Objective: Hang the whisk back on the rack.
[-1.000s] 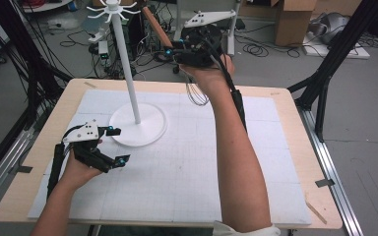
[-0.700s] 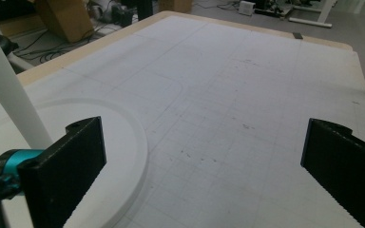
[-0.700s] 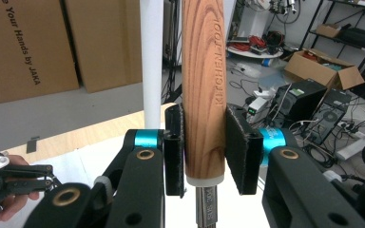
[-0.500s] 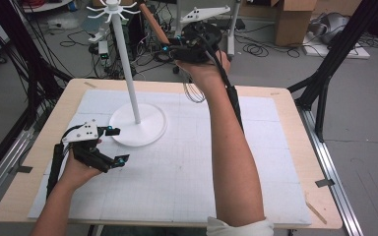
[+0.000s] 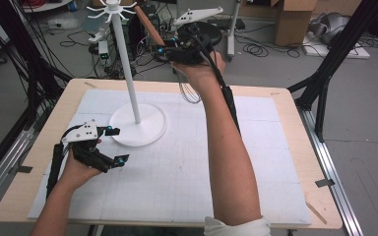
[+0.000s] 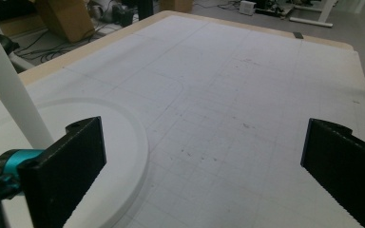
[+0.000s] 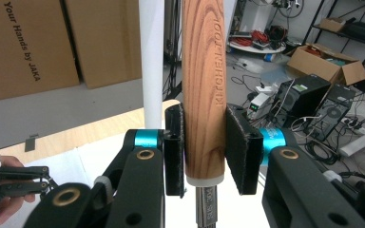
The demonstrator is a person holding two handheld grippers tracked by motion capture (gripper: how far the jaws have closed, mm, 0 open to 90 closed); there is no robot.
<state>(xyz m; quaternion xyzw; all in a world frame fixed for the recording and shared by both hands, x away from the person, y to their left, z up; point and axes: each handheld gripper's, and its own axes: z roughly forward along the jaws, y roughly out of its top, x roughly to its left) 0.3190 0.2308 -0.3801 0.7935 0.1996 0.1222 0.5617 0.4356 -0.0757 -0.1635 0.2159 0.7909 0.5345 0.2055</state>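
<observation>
Right gripper view: right claw (image 7: 203,152) clamped on a wooden handle (image 7: 203,90) stamped "KITCHEN TOOL".
Both pads press the handle just above its metal ferrule, whose engraving is too small to read; a white stand pole (image 7: 151,61) rises just beside it, and a cardboard box (image 7: 21,45) behind reads "Your Hands by JAKA". High view: this claw holds the whisk (image 5: 189,91) aloft near the stand's hooks, wire loops hanging below the hand. Left claw (image 5: 113,145) rests open on the bench (image 5: 285,103), beside the stand's round base (image 5: 150,129).
</observation>
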